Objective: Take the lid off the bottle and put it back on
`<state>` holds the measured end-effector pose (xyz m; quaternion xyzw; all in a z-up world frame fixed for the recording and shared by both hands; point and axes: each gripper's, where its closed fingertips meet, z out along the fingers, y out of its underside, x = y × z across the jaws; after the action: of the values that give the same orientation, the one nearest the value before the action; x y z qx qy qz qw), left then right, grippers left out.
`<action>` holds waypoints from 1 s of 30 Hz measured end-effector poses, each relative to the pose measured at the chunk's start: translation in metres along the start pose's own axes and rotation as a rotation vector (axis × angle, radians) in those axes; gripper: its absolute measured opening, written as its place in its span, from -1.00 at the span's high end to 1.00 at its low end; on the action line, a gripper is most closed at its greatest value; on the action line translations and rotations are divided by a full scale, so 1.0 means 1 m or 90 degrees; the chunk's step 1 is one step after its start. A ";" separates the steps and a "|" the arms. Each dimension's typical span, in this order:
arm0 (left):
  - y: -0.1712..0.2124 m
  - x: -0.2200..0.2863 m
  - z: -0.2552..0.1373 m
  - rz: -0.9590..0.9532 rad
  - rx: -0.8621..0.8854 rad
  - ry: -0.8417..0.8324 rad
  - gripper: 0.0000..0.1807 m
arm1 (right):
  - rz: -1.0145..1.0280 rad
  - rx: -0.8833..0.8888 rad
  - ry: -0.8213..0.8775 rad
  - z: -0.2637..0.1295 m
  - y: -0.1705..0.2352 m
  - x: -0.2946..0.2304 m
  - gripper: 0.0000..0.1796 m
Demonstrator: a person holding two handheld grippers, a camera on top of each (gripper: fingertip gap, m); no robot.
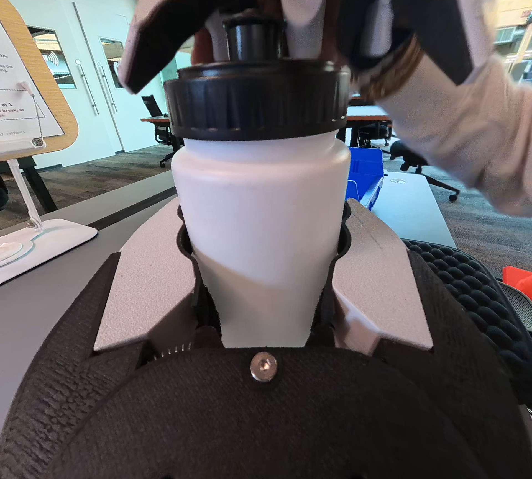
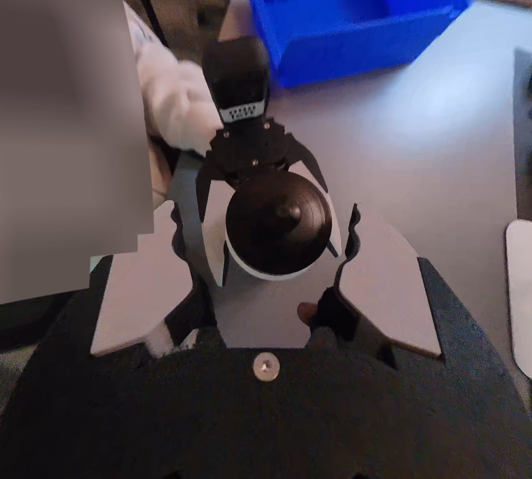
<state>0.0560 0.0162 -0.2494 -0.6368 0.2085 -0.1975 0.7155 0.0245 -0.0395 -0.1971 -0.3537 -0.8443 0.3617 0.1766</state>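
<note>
A white bottle (image 1: 262, 206) stands upright with its black ribbed lid (image 1: 256, 102) on, a spout on top. My left gripper (image 1: 263, 206) is shut on the bottle's body, one finger on each side. My right gripper (image 1: 293, 76) hangs over the lid from above, open, with a finger out to each side. In the right wrist view I look down on the lid (image 2: 277, 230) and a white rim of the bottle (image 2: 259, 272). The right gripper (image 2: 263, 206) straddles the lid with a gap on both sides. The left gripper (image 2: 279, 265) holds the bottle from the far side.
A blue bin (image 2: 345, 33) sits on the grey table (image 2: 417, 148) behind the bottle. A wooden sign stand (image 1: 28, 91) on a white base (image 1: 43, 240) is at the left. A black mesh chair (image 1: 475, 292) is at the right.
</note>
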 end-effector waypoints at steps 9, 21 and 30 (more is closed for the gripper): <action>0.000 -0.001 0.001 -0.003 0.001 -0.003 -0.10 | 0.037 0.359 0.080 -0.002 -0.011 0.012 0.14; 0.000 0.000 0.001 0.002 0.005 -0.008 -0.10 | 0.140 0.464 0.278 -0.020 -0.008 0.003 0.03; 0.000 -0.003 0.002 0.001 0.001 -0.020 -0.10 | 0.144 0.457 0.224 -0.005 -0.006 0.016 0.01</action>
<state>0.0541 0.0195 -0.2495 -0.6393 0.1971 -0.1870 0.7193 0.0136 -0.0287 -0.1887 -0.4168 -0.5772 0.5843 0.3896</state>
